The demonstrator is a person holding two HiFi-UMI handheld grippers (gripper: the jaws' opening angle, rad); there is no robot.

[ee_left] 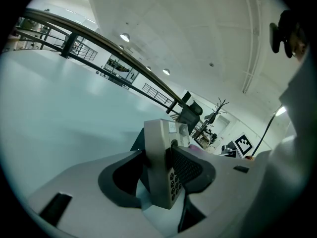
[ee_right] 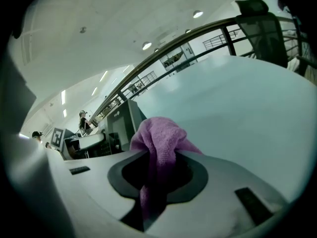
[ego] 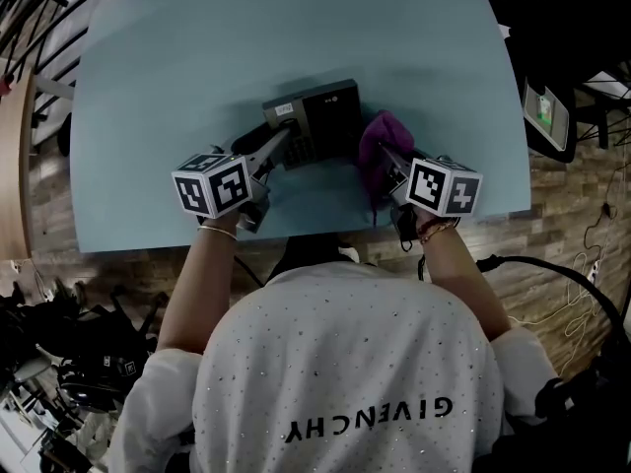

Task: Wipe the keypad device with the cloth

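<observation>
Keypad device clamped in left claw, cloth alongside

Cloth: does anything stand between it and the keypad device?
Nothing visible does. The cloth, pinched in the right gripper, sits right beside the keypad device, whose other end the left gripper clamps.

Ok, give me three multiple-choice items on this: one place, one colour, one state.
1. In the head view, where is the cloth from the keypad device? A left B right C under it
2. The cloth's colour? A purple B yellow C white
3. The left hand-held gripper is: A open, empty B shut on the cloth C shut on the keypad device
Answers: 1 B, it bunches at the device's right edge; 2 A, purple in the head and right gripper views; 3 C, its jaws clamp the device's body.
</observation>
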